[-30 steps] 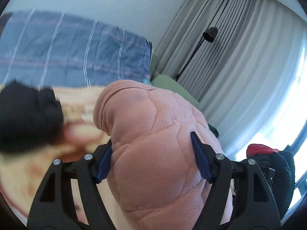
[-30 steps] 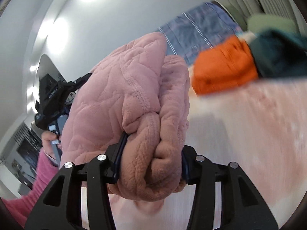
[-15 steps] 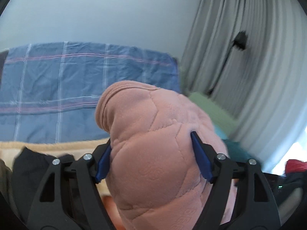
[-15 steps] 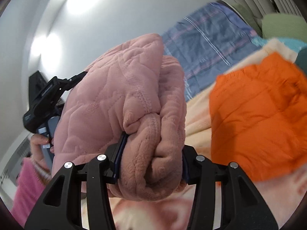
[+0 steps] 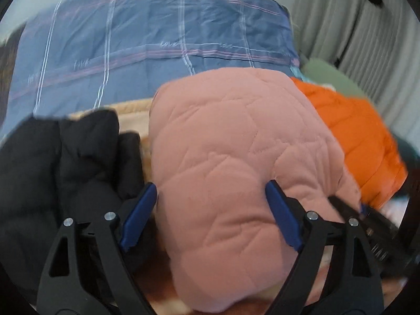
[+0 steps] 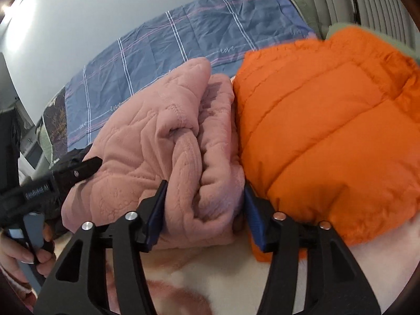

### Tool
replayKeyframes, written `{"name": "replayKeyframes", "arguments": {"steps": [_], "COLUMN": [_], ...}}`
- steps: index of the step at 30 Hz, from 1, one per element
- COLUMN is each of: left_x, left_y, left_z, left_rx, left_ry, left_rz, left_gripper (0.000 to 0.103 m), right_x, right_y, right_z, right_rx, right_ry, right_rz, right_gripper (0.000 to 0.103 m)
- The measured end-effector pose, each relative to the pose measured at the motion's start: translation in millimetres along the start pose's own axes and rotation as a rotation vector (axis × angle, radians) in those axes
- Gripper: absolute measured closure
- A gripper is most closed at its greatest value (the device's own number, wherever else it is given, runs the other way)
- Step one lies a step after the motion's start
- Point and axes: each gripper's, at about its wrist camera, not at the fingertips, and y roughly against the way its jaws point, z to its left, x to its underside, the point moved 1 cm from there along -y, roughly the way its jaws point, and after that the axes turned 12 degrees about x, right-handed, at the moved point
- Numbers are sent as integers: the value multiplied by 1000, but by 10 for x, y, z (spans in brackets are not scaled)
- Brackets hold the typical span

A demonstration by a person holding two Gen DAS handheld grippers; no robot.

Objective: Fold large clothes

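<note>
Two grippers, left (image 5: 210,215) and right (image 6: 204,211), pinch one folded pink fleece garment (image 6: 162,152) between one orange puffer jacket (image 6: 328,120) and one black jacket (image 5: 60,168).

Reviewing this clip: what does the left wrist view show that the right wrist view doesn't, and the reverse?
Only the left wrist view gives a clear look at the black jacket lying left of the bundle, and at the left gripper clamped on it from its own side. Only the right wrist view shows the person's hand on the left gripper's handle and the right gripper pinching the bundle's layered edges. Both show the folded pink jacket, the orange puffer jacket pressed beside it, and the blue plaid bedding behind.
</note>
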Motion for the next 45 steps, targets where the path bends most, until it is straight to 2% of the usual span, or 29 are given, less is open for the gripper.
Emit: {"name": "replayKeyframes", "arguments": {"steps": [2, 3, 7, 10, 15, 19, 23, 29, 33, 40, 45], "left_x": [82, 118, 198, 278, 492, 798, 1105, 1502, 1698, 2047, 2246], "left_y": [93, 134, 320, 606, 1013, 1401, 1762, 2313, 2610, 2996, 3153], "left_z": [-121, -175, -383, -422, -467, -684, -948, -1254, -1485, -1720, -1810], "left_rx": [-21, -30, -37, -2, 67, 72, 54, 97, 23, -102, -130], "left_ry": [-37, -63, -127, -95, -43, -77, -123, -124, -179, -219, -227], "left_rz": [-8, -8, -26, -97, -154, -190, -209, -248, -281, -334, -334], "left_gripper": [17, 13, 8, 7, 4, 2, 2, 2, 2, 2, 2], "right_x": [50, 62, 202, 304, 469, 627, 820, 1038, 1140, 1331, 1442], "right_y": [166, 241, 668, 957, 1451, 1970, 2387, 2875, 3110, 3376, 3503], "right_z": [12, -13, -194, -412, -622, -557, -477, -384, -319, -251, -161], "right_rx": [24, 34, 44, 51, 58, 94, 144, 172, 181, 190, 172], "right_ry": [21, 26, 29, 1, -38, 9, 16, 48, 76, 87, 105], "right_rz": [-11, -18, -49, -73, -99, -166, -226, -285, -308, -312, -324], "right_gripper": [35, 32, 32, 30, 27, 20, 19, 15, 13, 12, 11]}}
